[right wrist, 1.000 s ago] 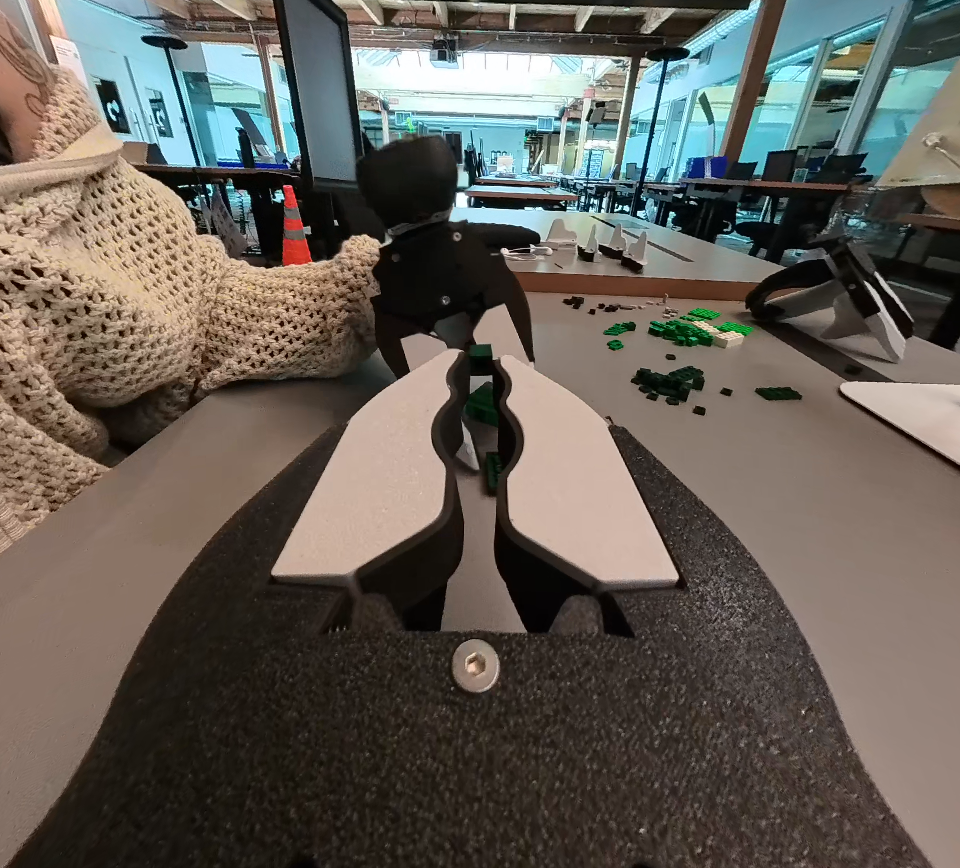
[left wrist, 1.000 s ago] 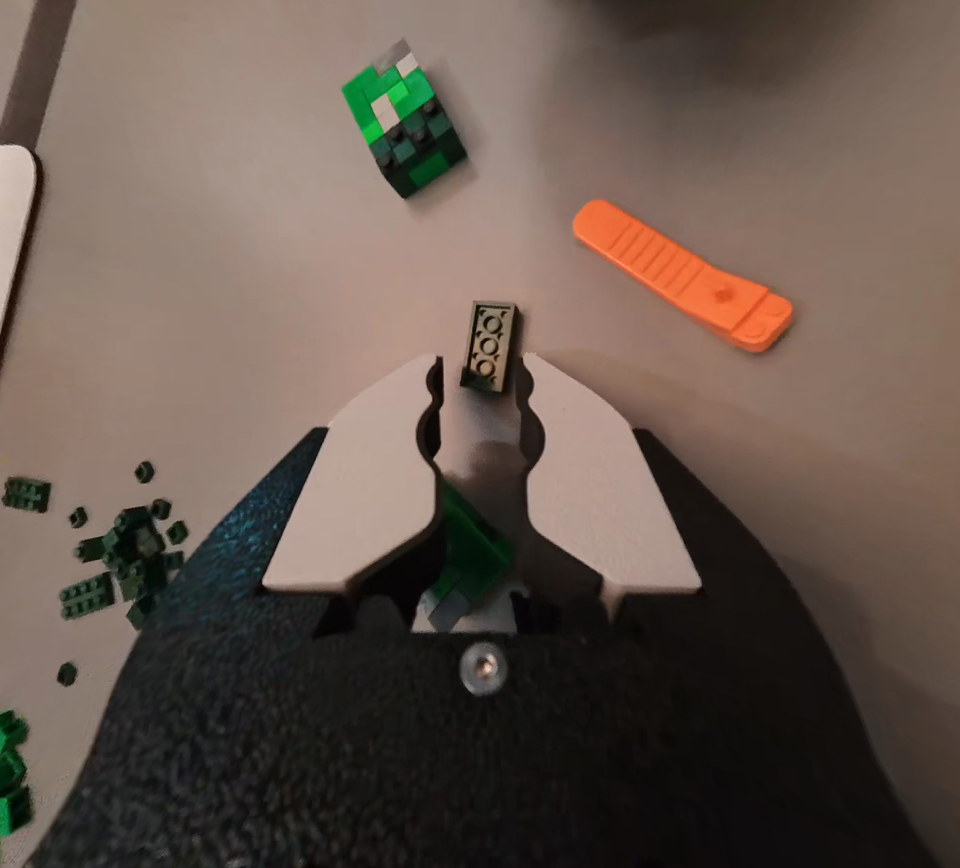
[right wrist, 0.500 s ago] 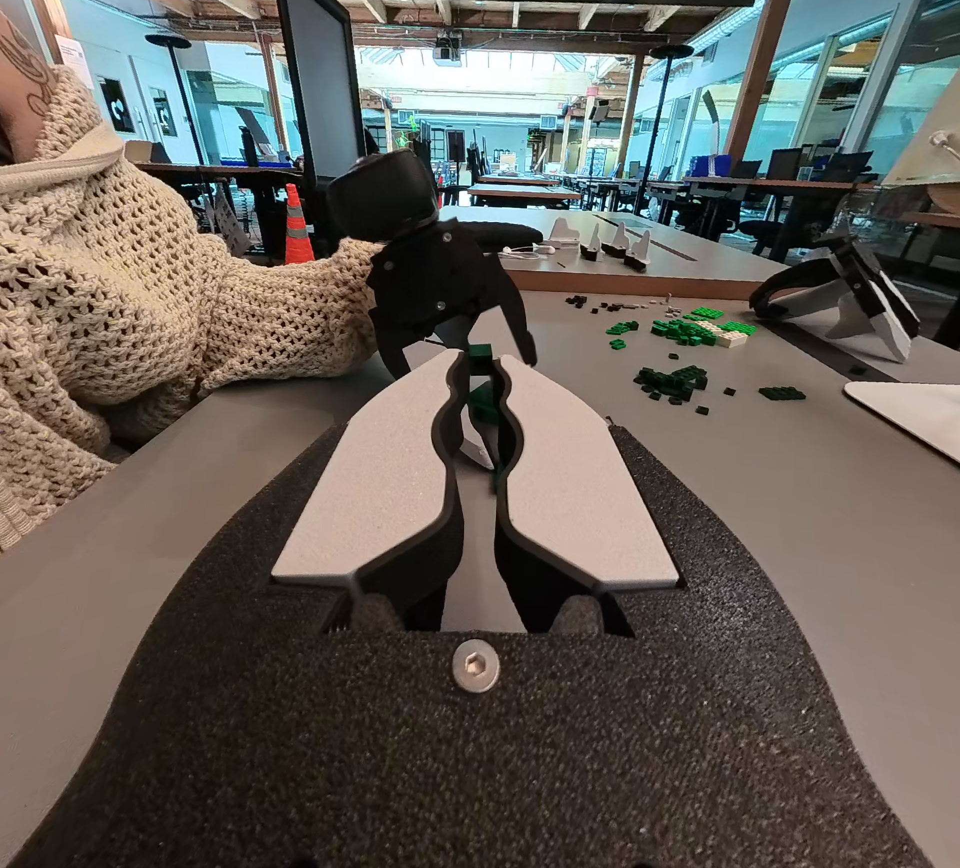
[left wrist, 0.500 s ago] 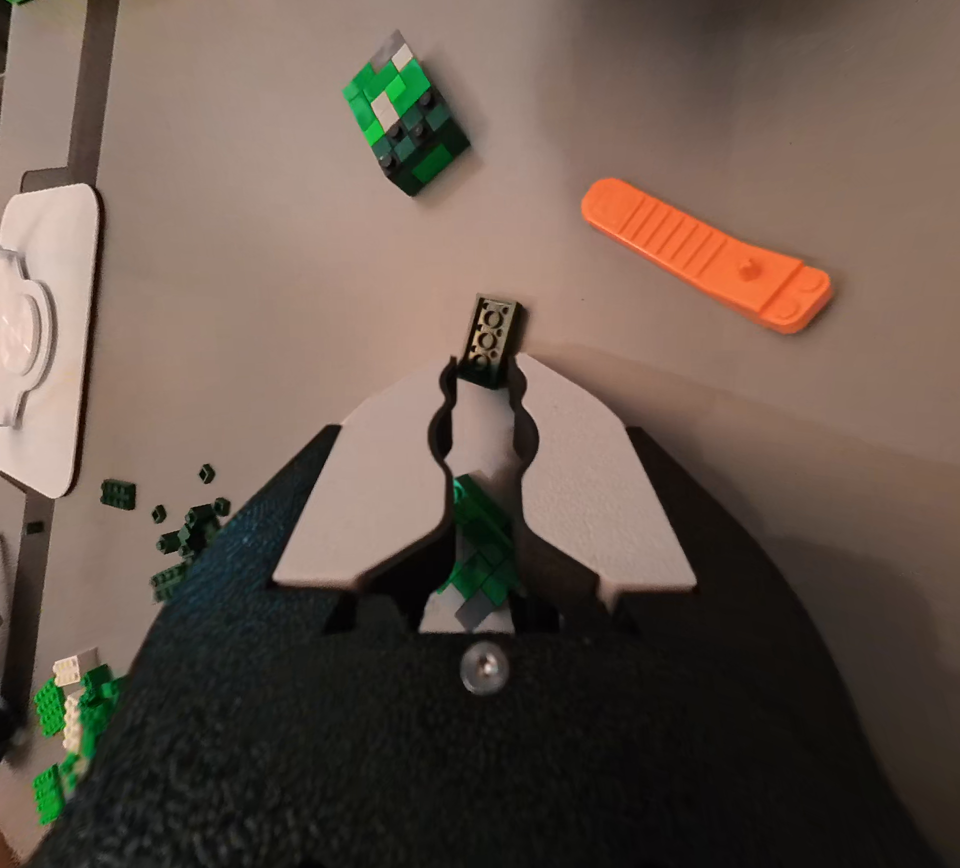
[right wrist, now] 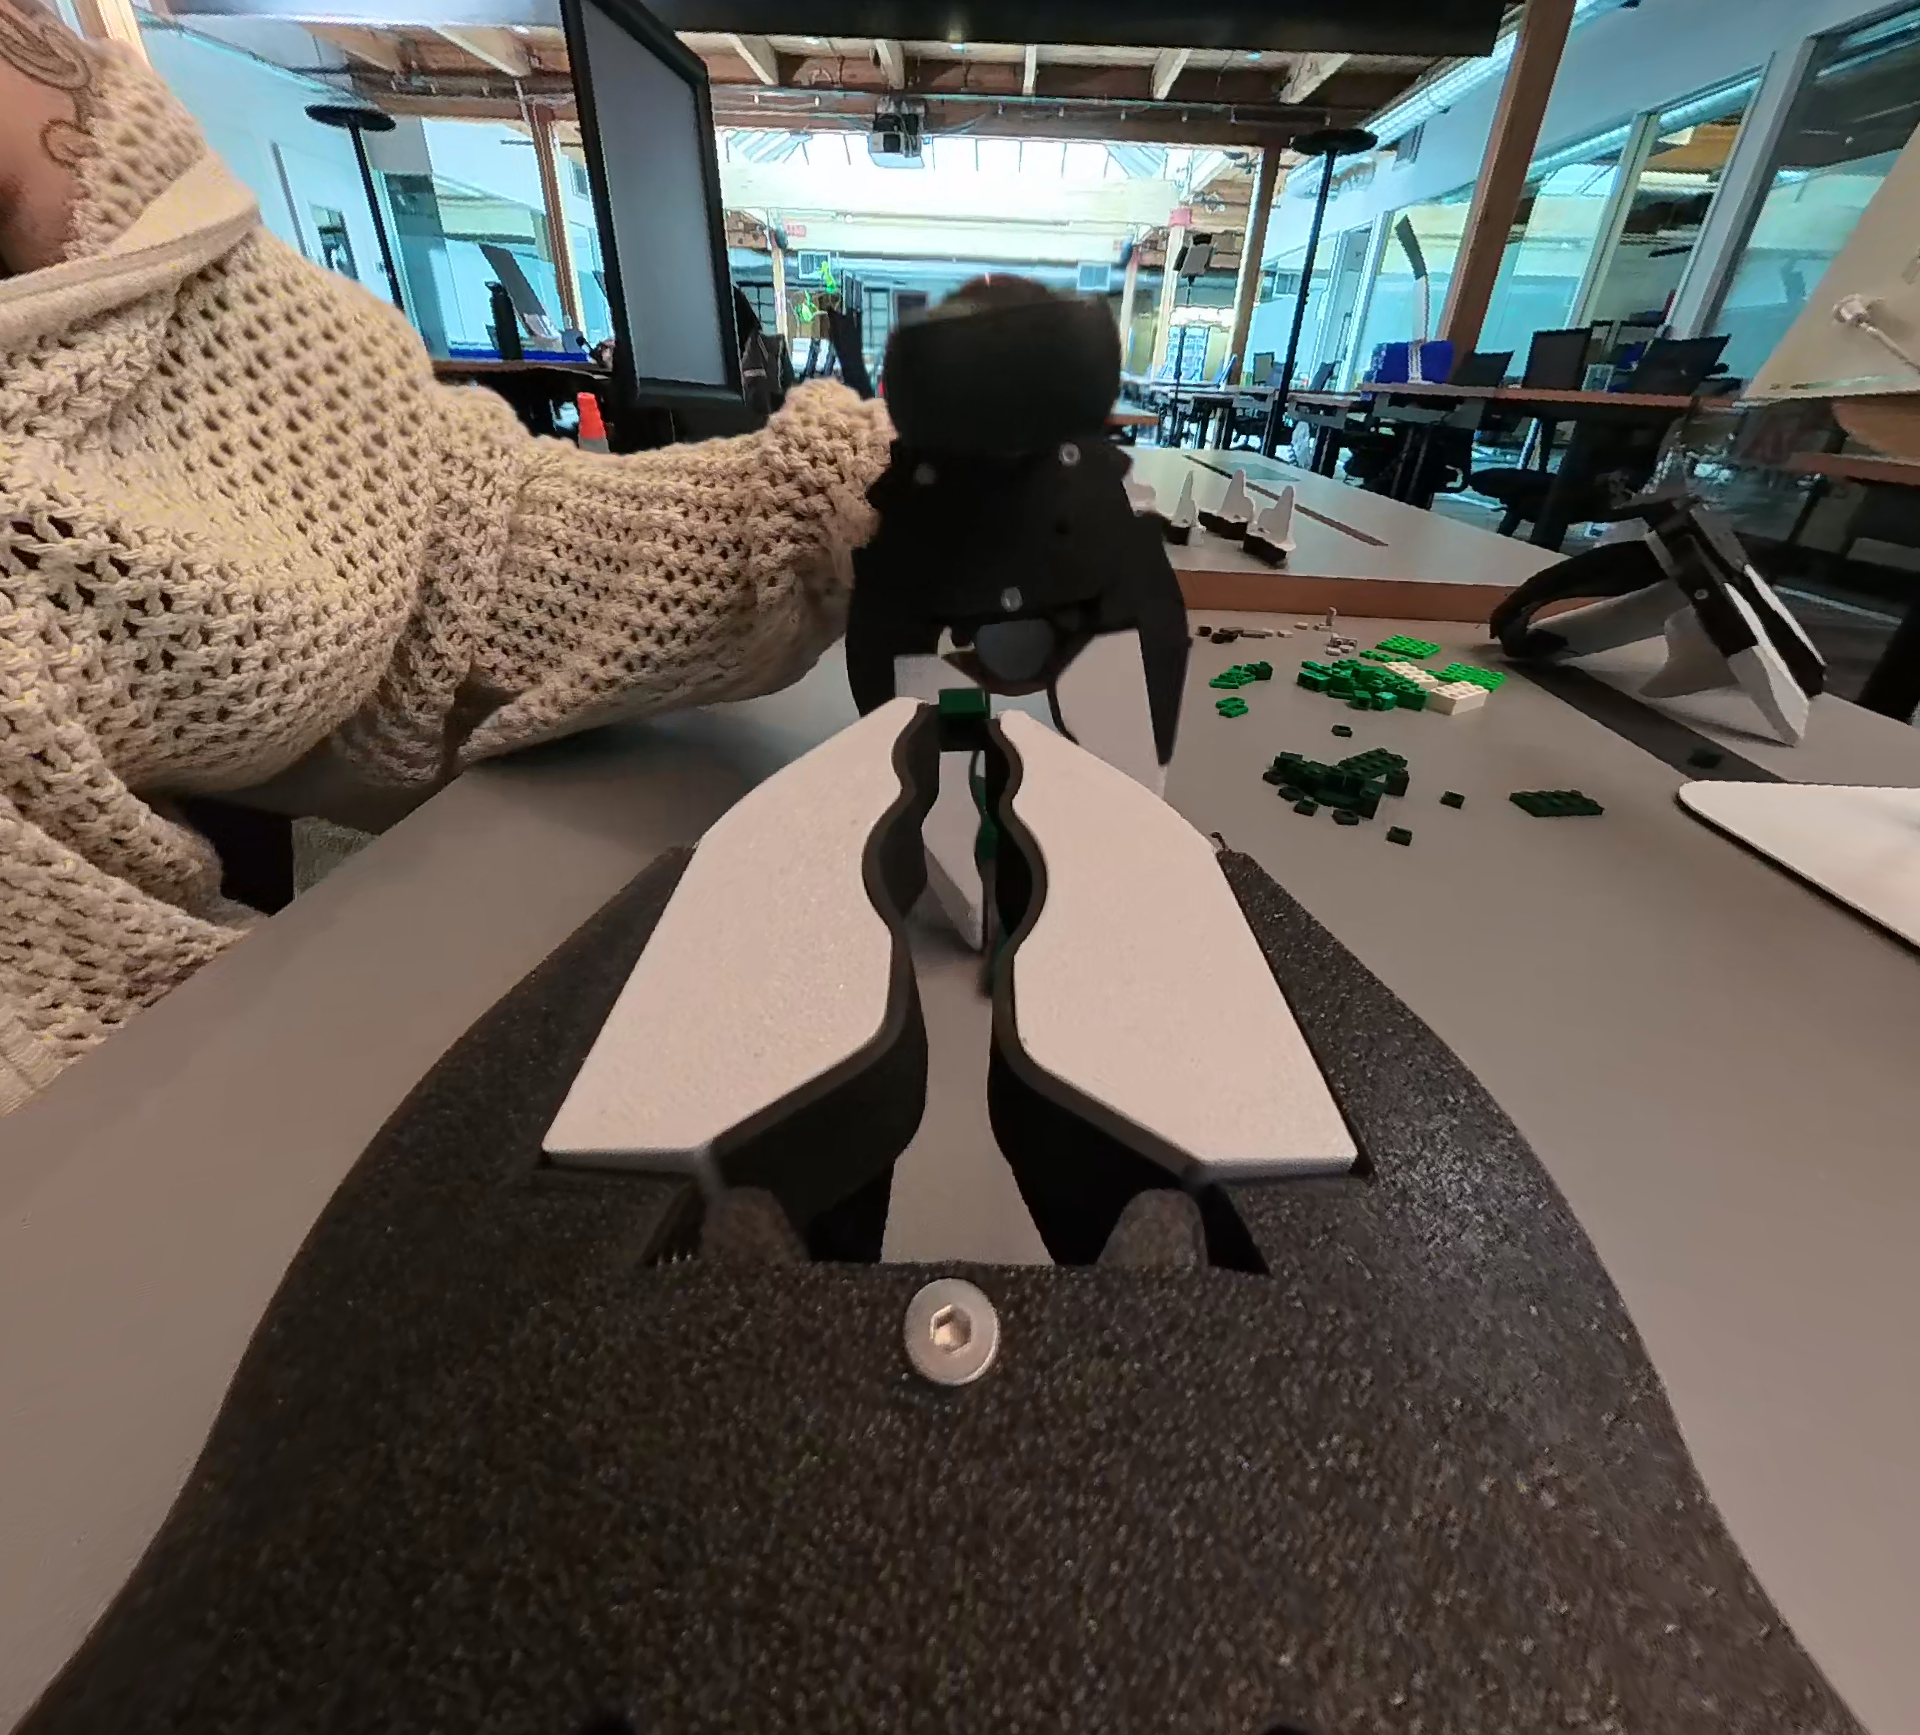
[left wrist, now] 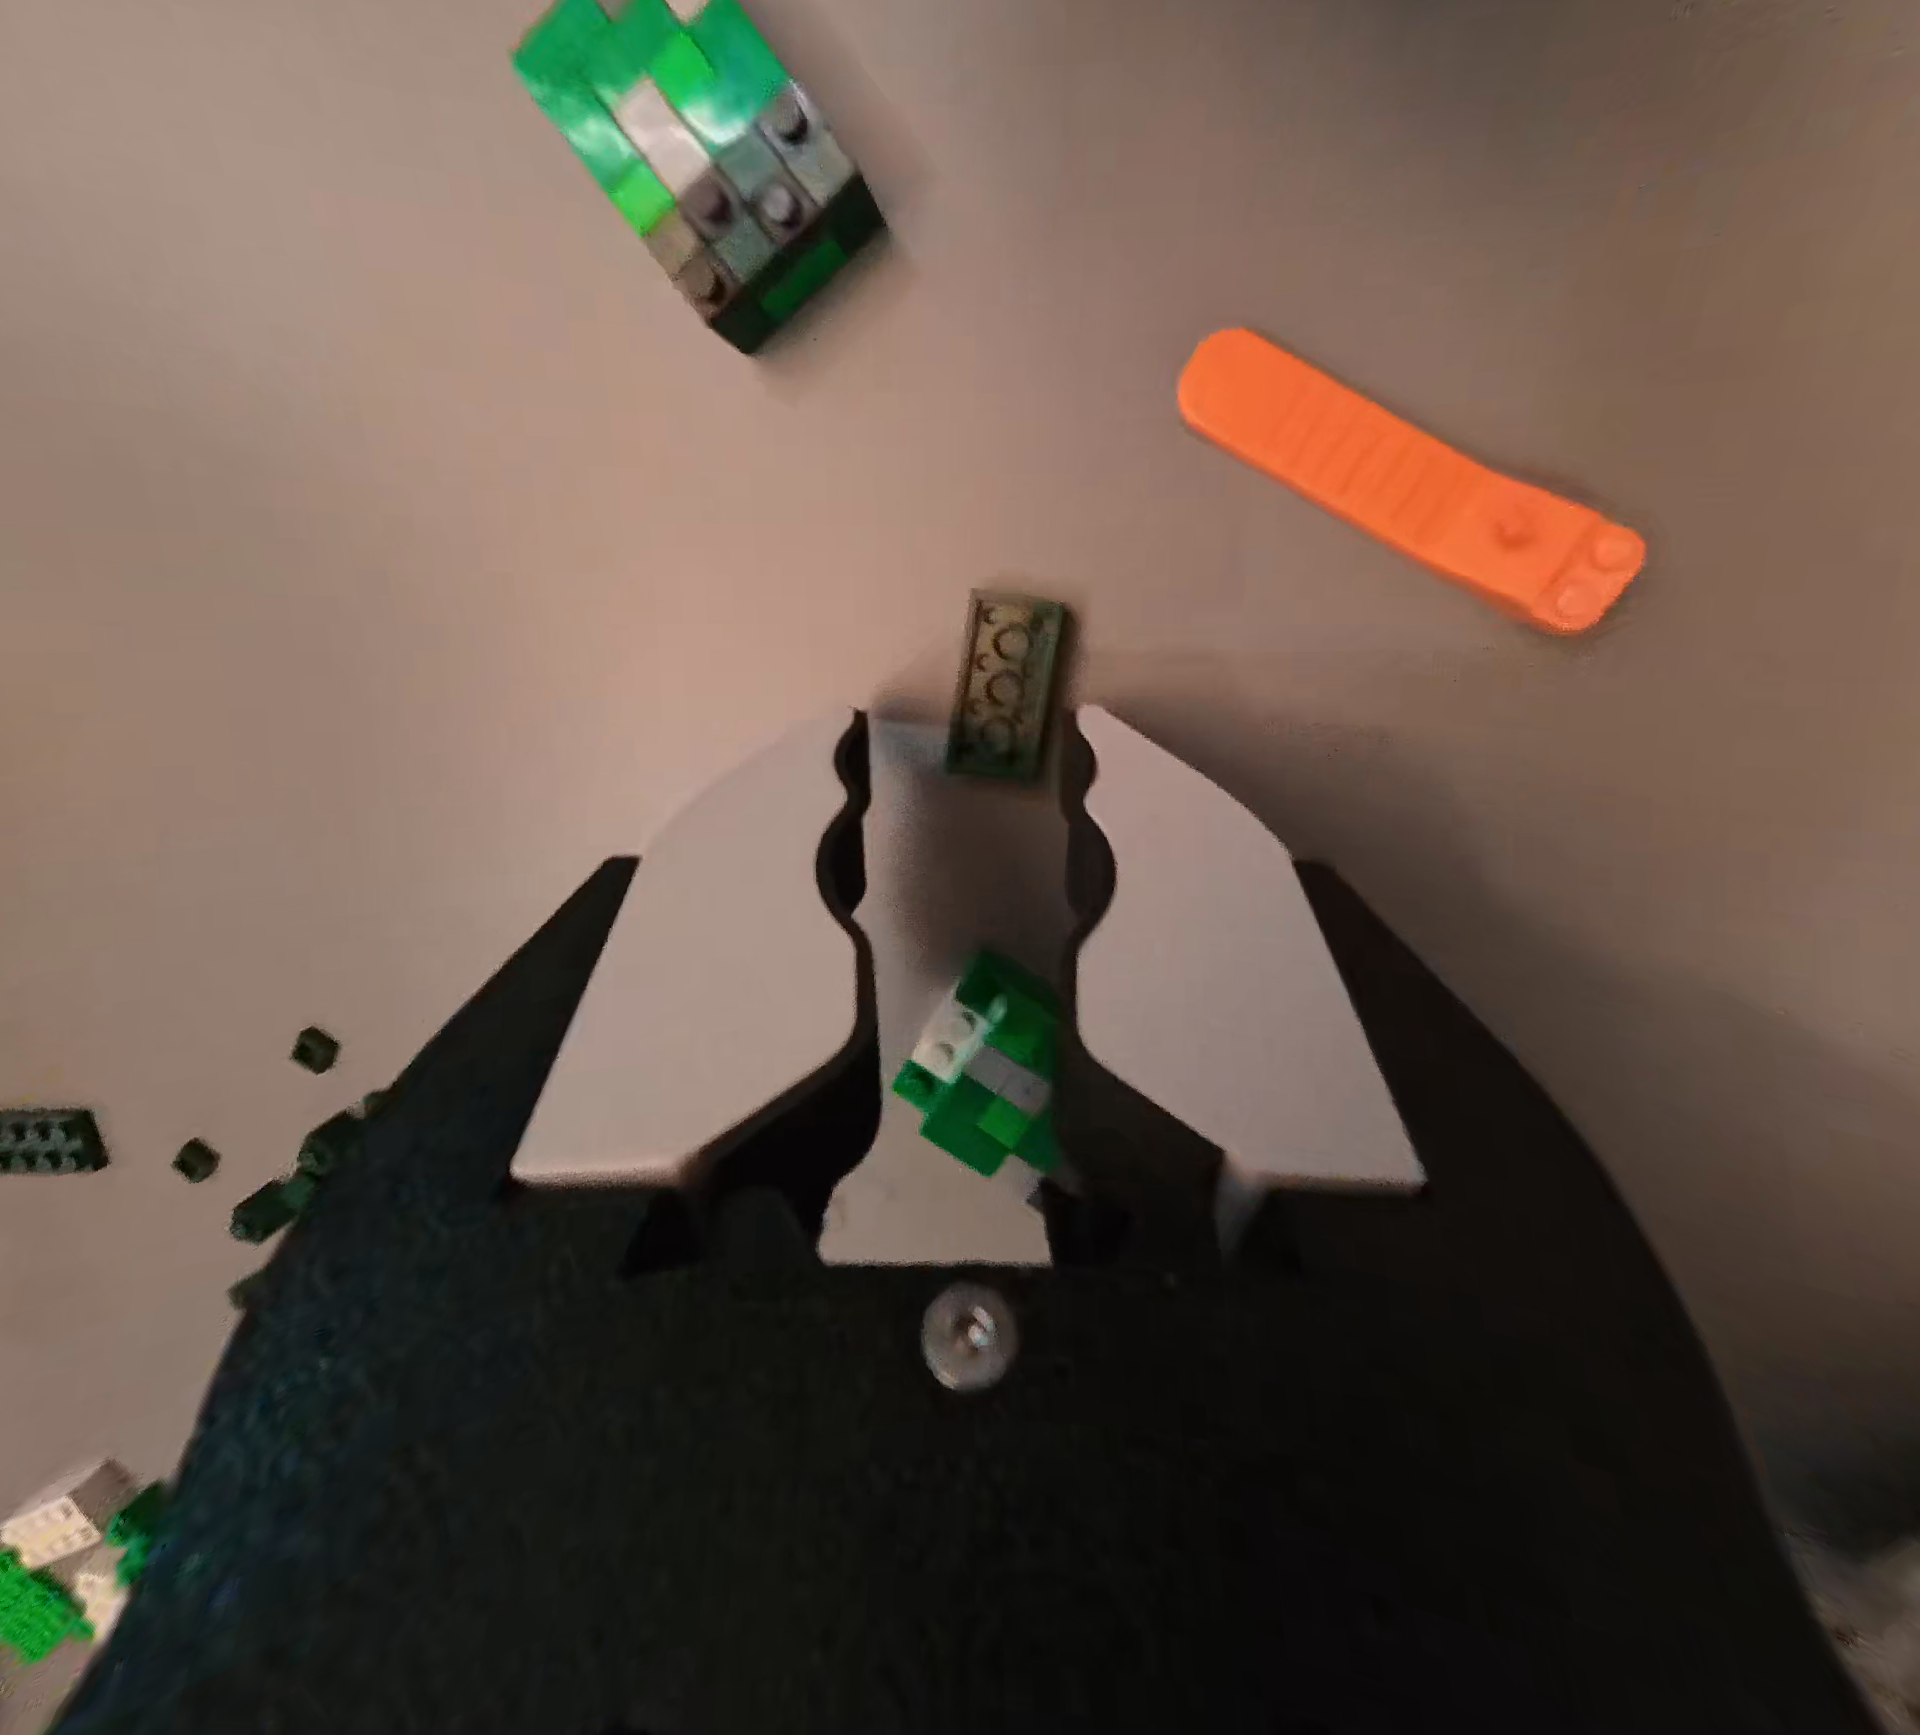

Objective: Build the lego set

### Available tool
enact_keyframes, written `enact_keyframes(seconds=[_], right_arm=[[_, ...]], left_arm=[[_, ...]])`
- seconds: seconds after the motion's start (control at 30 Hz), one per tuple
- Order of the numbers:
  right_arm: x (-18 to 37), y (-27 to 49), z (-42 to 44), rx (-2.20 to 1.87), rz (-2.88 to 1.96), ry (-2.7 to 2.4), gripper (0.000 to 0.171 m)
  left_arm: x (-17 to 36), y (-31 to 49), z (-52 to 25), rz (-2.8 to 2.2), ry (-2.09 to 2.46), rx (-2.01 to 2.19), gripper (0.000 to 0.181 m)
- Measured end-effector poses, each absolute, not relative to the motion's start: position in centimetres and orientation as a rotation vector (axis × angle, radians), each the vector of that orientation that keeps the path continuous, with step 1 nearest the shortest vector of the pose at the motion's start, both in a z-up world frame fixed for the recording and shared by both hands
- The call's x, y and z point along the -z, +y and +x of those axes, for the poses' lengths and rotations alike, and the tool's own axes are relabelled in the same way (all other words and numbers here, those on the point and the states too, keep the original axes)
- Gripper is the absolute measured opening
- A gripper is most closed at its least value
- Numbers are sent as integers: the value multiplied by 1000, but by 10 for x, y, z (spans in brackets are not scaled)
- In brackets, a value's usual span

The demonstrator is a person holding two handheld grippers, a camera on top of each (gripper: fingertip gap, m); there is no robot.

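Note:
My left gripper (left wrist: 971,717) is open and points down at the grey table (left wrist: 312,646). A dark green plate (left wrist: 1010,686) lies flat on the table between its fingertips, nearer the right one. A small green and white lego piece (left wrist: 982,1088) lies under the gap further back. A larger green, white and grey lego build (left wrist: 696,127) lies ahead, apart from the gripper. My right gripper (right wrist: 961,721) is low over the table, shut on a small dark green lego piece (right wrist: 961,703) at its tips. It faces the left gripper (right wrist: 1060,709).
An orange brick separator (left wrist: 1403,480) lies right of the plate. Loose dark green bricks (right wrist: 1340,771) and bright green and white bricks (right wrist: 1392,683) lie further off. A spare gripper (right wrist: 1683,636), a white board (right wrist: 1818,854) and a person's knit sleeve (right wrist: 416,563) are nearby. The grippers' ends are close to 12 cm from one another. My left gripper's tips are some 6 cm from the orange brick separator (left wrist: 1403,480).
My left gripper narrowed around the dark green plate, then opened wider; the plate now lies free between its tips. The left gripper has come closer to the table. The right gripper has barely moved.

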State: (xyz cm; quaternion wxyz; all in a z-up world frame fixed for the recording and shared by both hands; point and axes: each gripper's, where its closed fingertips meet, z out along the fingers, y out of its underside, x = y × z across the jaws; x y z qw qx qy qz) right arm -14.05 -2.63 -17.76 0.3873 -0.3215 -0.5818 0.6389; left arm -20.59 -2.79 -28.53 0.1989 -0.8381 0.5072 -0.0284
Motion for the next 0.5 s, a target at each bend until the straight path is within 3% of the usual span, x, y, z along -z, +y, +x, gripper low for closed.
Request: enact_keyframes(seconds=[0.2,0.5], right_arm=[[178,-26,-141,-1623,-810,-1478,7],[184,-24,-145,-1493,-818,-1512,7]], left_arm=[[288,-35,-198,-2373,1471,109,17],[274,-43,-186,-2220,1414,-7,17]])
